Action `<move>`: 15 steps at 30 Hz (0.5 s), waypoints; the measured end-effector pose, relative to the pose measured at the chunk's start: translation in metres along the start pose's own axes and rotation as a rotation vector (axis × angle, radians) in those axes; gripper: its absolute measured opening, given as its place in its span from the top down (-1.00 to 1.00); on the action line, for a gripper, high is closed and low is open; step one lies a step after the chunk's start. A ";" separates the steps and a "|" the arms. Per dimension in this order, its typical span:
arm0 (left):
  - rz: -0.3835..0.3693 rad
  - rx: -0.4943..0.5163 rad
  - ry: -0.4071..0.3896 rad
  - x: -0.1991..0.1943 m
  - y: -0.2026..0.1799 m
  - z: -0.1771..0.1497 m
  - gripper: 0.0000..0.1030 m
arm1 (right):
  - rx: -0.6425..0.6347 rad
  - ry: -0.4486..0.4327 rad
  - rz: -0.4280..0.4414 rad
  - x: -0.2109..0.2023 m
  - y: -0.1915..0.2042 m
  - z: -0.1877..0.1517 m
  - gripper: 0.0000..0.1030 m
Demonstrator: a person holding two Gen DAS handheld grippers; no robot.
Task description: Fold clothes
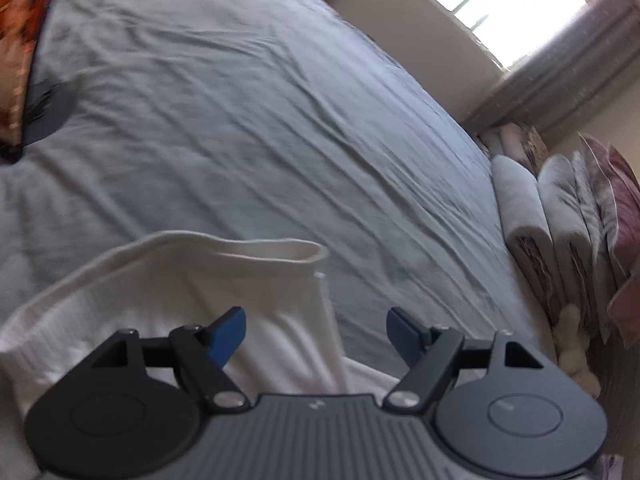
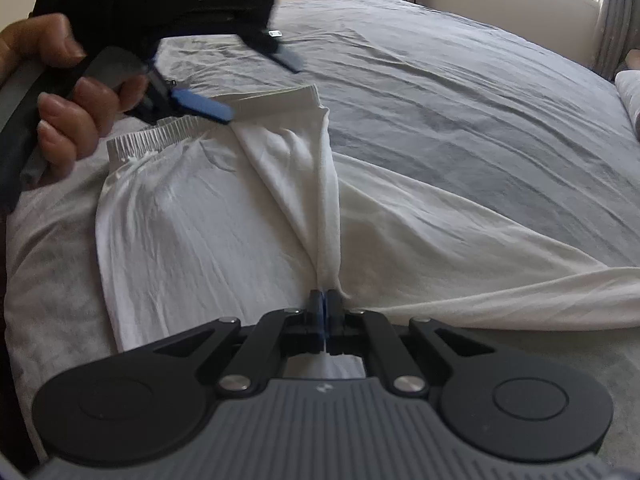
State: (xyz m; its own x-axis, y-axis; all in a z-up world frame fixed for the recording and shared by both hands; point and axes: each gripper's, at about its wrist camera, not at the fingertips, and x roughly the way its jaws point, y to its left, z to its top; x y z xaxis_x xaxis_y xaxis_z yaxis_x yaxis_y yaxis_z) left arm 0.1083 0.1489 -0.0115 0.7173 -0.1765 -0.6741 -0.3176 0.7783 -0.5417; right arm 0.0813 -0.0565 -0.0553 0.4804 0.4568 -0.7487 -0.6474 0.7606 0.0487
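Right wrist view shows the right gripper (image 2: 325,312) with its jaws pressed together on a bunched ridge of the white garment (image 2: 192,216), which lies spread on the grey bed (image 2: 460,120); from the pinch a taut pleat runs up toward the far hem, and a long panel trails off to the right edge of the picture. The left gripper (image 2: 248,84) hovers above the gathered elastic band (image 2: 152,138) with its jaws spread wide and nothing between them – a hand (image 2: 76,108) holds its grip at the left edge. Left wrist view confirms this: the blue pads (image 1: 228,336) stand well apart over a folded hem, touching no cloth. Handling, as a judgement: the fabric is thin, light and fully limp, so it will drape and sag from any single hold and will not keep a crease unless it is laid flat. It looks matte and slightly ribbed (unlikely to slip from rubber pads), and it is not fragile, though a small pinch will drag wrinkles across the whole piece, as the pleat already shows. Best holds are the thickened parts – the elastic band or a stitched hem corner – where several layers give the pads more to bite on. Taking the band at its end nearest the left gripper would let both hands keep one edge straight while the rest is carried over. Folded linens (image 1: 532,216) stand beyond the bed's far side, well apart from the work.
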 end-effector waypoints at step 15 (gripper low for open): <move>0.373 0.134 -0.063 0.069 -0.042 -0.009 0.47 | 0.033 -0.019 0.070 -0.002 -0.013 -0.002 0.93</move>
State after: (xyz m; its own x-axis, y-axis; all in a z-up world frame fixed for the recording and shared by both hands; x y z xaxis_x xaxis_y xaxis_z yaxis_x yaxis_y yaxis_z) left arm 0.1653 0.0986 -0.0394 0.6058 0.1674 -0.7778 -0.4831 0.8542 -0.1924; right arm 0.0880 -0.0677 -0.0557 0.4458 0.5182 -0.7299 -0.6601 0.7411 0.1229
